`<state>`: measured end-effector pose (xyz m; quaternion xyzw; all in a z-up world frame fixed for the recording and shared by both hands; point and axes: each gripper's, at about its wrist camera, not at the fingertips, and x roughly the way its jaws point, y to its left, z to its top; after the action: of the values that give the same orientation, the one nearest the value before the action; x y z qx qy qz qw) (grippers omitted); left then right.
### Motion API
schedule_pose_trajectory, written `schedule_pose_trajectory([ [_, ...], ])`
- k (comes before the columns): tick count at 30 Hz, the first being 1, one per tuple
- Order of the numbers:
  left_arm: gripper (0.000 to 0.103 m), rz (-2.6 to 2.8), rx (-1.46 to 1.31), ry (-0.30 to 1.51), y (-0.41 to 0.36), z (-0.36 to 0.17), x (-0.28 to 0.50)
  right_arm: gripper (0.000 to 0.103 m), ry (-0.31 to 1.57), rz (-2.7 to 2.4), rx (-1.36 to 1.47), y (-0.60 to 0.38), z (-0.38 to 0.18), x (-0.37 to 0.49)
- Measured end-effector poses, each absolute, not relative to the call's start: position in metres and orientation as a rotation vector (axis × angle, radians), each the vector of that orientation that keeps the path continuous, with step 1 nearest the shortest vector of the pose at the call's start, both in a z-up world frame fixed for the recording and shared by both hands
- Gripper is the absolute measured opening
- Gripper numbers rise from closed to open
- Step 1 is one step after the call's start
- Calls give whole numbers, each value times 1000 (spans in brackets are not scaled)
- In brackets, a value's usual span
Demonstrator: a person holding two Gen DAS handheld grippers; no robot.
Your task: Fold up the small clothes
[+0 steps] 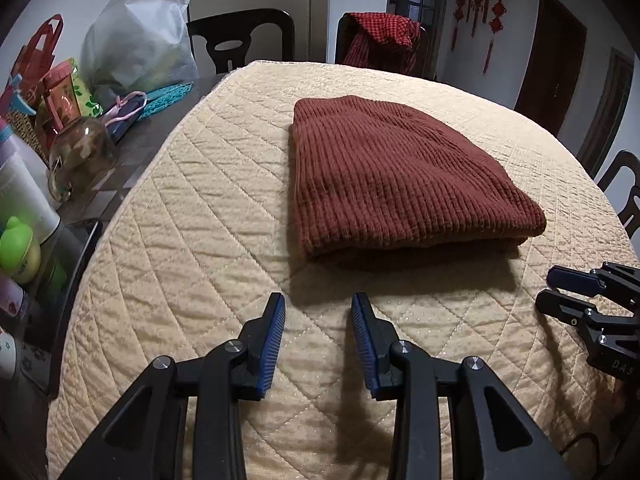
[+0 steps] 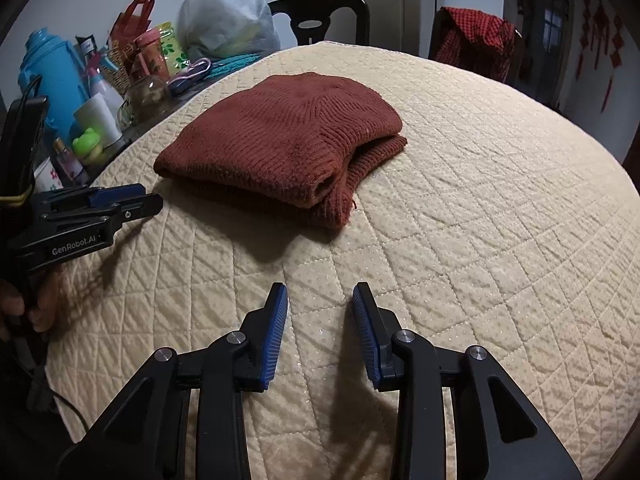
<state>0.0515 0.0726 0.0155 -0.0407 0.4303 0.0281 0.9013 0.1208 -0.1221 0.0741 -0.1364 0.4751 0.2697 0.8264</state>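
Observation:
A rust-brown ribbed knit garment [image 1: 392, 176] lies folded into a compact stack on the cream quilted cover [image 1: 200, 240]; it also shows in the right wrist view [image 2: 280, 136], with layered open edges facing the camera. My left gripper [image 1: 319, 304] is open and empty, hovering over the cover just short of the garment's near edge; it also shows in the right wrist view [image 2: 148, 196]. My right gripper [image 2: 320, 294] is open and empty, a little back from the garment; it also shows at the right edge of the left wrist view [image 1: 550, 284].
The left strip of the table holds a white plastic bag [image 1: 136, 36], a glass jar [image 1: 80, 152], a blue thermos [image 2: 52, 76], cups and bottles. Dark chairs [image 1: 240, 36] stand at the far side, one draped with a red checked cloth [image 1: 380, 40].

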Motion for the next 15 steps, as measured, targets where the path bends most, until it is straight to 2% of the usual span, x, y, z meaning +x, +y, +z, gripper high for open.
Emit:
schedule_pose_trajectory([
  [4,46,54,-62,894,67,15,50,36,993,569,-296,-122,73,119],
  [12,47,62,-45,896,63,16,51,36,993,569,-295,-122,74,119],
  [15,52,76,-37,898,62,15,51,36,994,570,-294,-122,74,119],
])
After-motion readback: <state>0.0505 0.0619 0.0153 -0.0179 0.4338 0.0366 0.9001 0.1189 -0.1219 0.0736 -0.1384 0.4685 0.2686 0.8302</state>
